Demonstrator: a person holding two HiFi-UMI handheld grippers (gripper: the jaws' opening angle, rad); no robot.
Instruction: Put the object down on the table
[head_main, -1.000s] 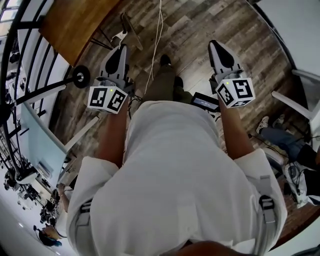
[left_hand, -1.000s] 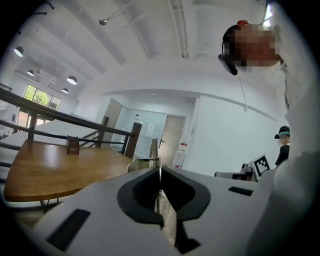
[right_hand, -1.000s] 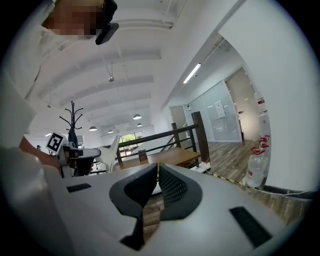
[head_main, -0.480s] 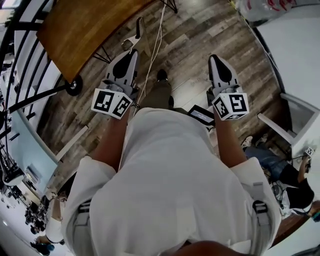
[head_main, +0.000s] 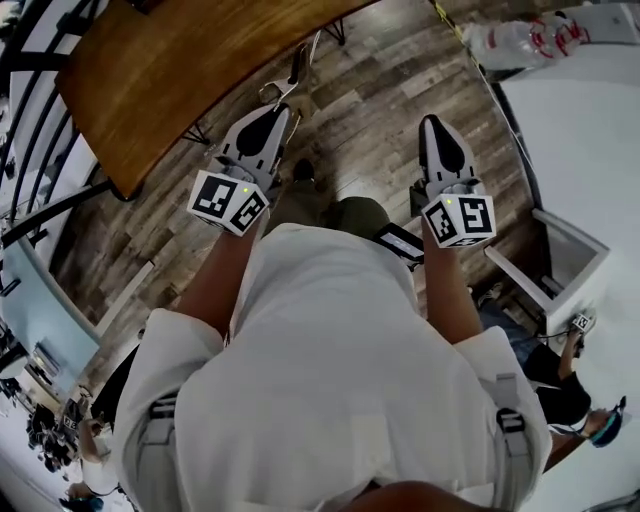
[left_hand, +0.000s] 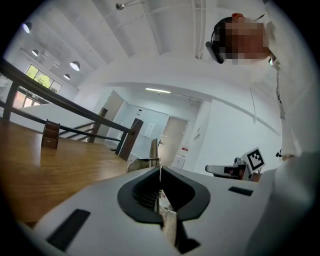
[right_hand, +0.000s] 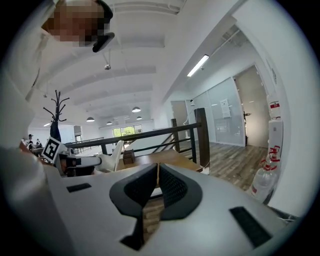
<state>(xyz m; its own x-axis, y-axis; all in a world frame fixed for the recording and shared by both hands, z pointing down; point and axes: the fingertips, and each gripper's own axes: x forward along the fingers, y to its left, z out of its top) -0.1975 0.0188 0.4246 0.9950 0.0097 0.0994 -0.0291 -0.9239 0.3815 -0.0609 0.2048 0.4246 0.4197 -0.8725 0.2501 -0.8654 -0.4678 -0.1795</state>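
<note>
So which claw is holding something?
The left claw: a thin pale piece sticks out past its shut tips. The right claw is shut on nothing.

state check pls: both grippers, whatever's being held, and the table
left gripper: shut on the thin flat object
thin flat object: clamped edge-on between the jaws, sticking out past the tips, not yet on the table
right gripper: shut, nothing between the jaws
wooden table: ahead and to the left
small wooden block: standing upright on the table

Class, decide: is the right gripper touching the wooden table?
Apart. The head view shows the right gripper over floor planks, with the wooden table well off to its left.
</note>
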